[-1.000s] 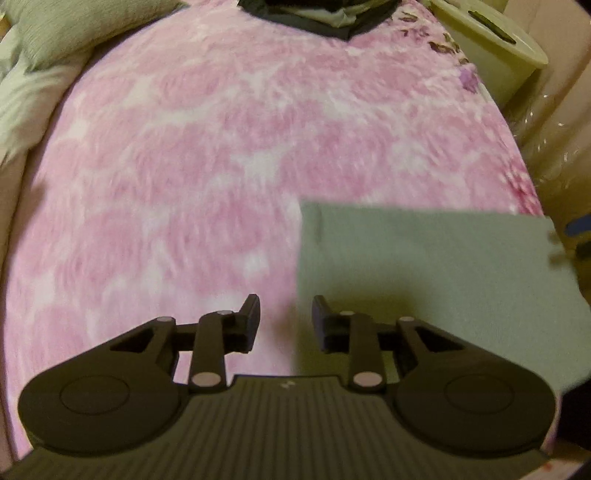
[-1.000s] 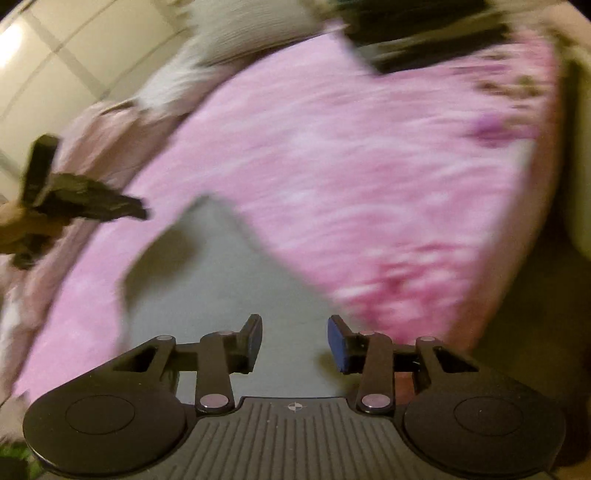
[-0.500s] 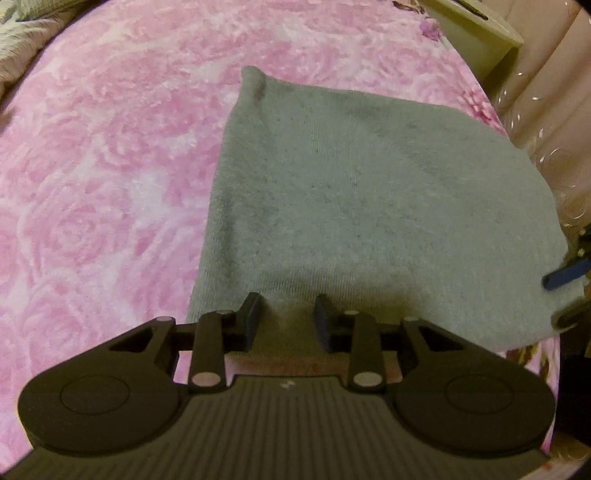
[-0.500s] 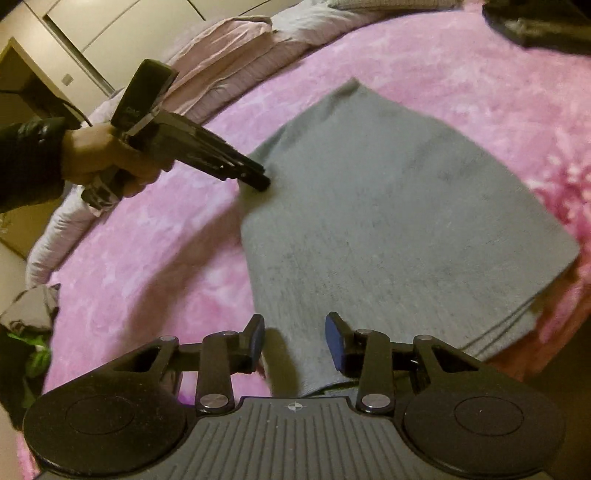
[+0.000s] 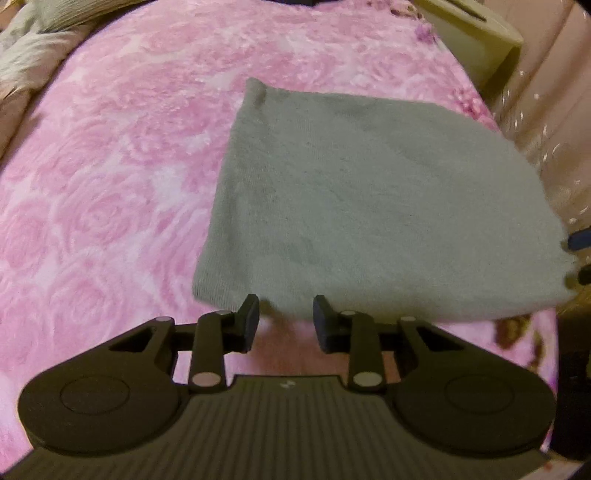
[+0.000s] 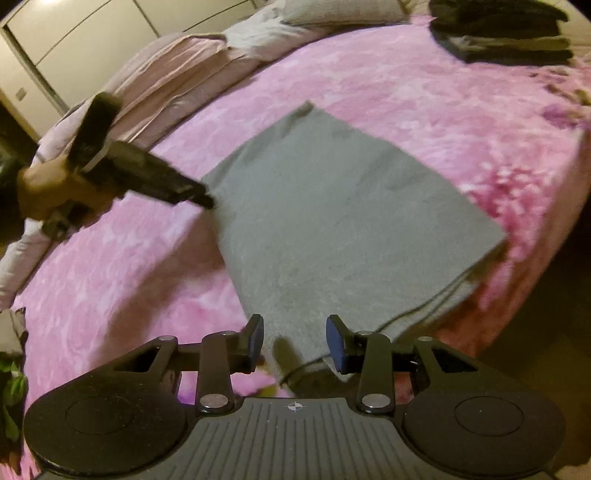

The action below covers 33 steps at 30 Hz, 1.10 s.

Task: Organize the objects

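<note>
One folded grey cloth [image 5: 376, 199] lies on one bed with a pink floral blanket [image 5: 110, 184]. Two grippers show: the left gripper [image 5: 285, 319] and the right gripper [image 6: 294, 341], each with two fingers. One stack of dark folded clothes [image 6: 502, 33], one pale bin [image 5: 476, 44]

Both wrist cameras look down, close, over the gray folded cloth [image 5: 373, 206] on the pink bed [image 5: 110, 166]. They share it from adjacent edges; the right view also catches the left claw [image 6: 207, 201]

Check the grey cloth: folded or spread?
Folded. The grey cloth lies flat on the pink blanket as a neat rectangle, and stacked layer edges show along its near side in the right wrist view.
</note>
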Motion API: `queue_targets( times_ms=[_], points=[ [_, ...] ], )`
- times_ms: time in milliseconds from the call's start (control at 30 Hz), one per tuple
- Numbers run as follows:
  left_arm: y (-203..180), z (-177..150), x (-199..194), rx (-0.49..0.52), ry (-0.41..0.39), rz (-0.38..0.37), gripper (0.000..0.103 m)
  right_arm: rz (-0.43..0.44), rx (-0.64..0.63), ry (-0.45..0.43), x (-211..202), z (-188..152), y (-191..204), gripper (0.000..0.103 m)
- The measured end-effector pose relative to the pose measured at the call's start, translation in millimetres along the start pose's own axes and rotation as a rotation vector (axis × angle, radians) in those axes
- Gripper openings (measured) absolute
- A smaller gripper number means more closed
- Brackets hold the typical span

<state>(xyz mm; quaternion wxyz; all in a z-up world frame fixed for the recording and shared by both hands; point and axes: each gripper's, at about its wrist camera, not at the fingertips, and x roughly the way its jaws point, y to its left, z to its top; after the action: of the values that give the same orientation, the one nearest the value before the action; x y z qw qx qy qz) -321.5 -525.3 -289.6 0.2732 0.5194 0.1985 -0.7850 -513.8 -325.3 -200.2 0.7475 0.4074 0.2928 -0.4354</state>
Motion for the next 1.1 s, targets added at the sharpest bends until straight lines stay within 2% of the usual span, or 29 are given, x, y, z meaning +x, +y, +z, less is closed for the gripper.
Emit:
queue_targets(
  times_ms=[67,133,233,300,367,433,500,567,667,767,900,1000,1067,1100],
  points=[
    [-4,-10,-14,-0.051,-0.025,-0.024,0.026,-0.004,0.001,0.017,-3,-1,3,0.037],
    [-14,-20,-19,-0.06,-0.039,-0.03,0.026,0.005,-0.001,0.051,5,-1,3,0.038],
    [-24,-31,-7,-0.074,-0.037,-0.046,0.026,-0.019,0.013,0.114,29,-6,-4,0.042],
    [-30,-40,0,-0.084,-0.037,-0.047,0.026,-0.043,0.041,0.113,28,-4,-8,0.042],
    [-35,-50,-1,-0.107,-0.046,-0.047,0.026,-0.04,0.101,0.074,14,-6,-9,0.043],
    [-41,-59,-7,-0.128,-0.053,-0.043,0.026,-0.038,0.179,0.064,5,-14,-13,0.05],
    [-47,-63,-14,-0.138,-0.061,-0.049,0.026,-0.043,0.293,0.052,1,-24,-19,0.062],
    [-53,-62,-21,-0.126,-0.073,-0.041,0.027,-0.025,0.421,0.03,2,-32,-24,0.063],
    [-63,-54,-27,-0.062,-0.096,-0.023,0.027,0.03,0.599,-0.036,15,-46,-21,0.069],
    [-71,-40,-23,0.055,-0.109,-0.025,0.027,0.079,0.757,-0.113,32,-64,-17,0.074],
    [-75,-22,-4,0.177,-0.108,-0.01,0.027,0.078,0.9,-0.241,57,-87,-15,0.074],
    [-77,-17,9,0.222,-0.096,0.0,0.029,0.105,1.008,-0.373,61,-101,-21,0.074],
    [-80,-18,12,0.245,-0.096,0.011,0.029,0.12,1.066,-0.425,61,-106,-25,0.074],
    [-82,-19,12,0.243,-0.096,0.015,0.029,0.119,1.092,-0.436,61,-108,-28,0.067]
  ],
)
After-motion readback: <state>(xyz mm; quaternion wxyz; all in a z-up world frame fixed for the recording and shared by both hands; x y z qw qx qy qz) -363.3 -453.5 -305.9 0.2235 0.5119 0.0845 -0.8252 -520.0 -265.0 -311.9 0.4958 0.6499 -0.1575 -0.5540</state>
